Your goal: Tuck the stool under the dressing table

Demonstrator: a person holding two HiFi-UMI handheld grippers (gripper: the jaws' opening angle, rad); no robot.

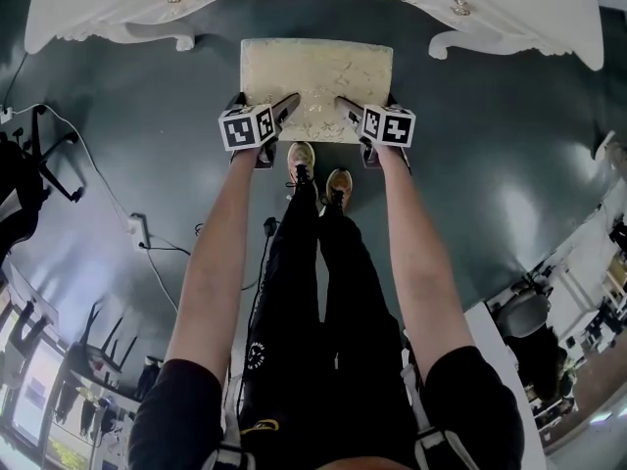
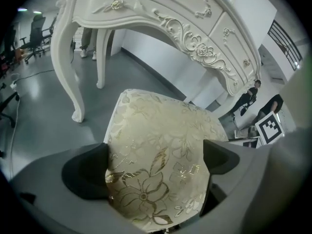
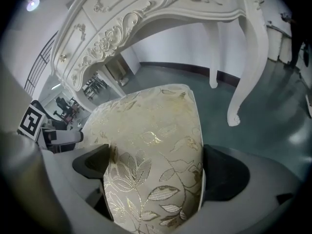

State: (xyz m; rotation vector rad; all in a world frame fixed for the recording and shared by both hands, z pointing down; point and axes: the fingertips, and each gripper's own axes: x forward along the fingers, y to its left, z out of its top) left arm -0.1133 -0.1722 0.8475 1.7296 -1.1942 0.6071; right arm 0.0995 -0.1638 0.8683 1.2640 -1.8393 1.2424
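Legs of the stool point(image 1: 315, 76) are hidden under its cream, gold-flowered cushion, whose near corners are pinched by the left gripper point(image 1: 284, 107) and right gripper point(image 1: 348, 109).

Stool point(image 1: 316, 71) legs seemingly hidden underneath, dressing table point(image 1: 118, 8) cropped at top

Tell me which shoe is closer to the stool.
The paler left shoe: its toe nearly reaches the stool, while the tan right shoe sits further back.

We see a white power strip point(image 1: 138, 229) with its cable on the dark floor point(image 1: 509, 184) at left, near a black office chair point(image 1: 18, 179).
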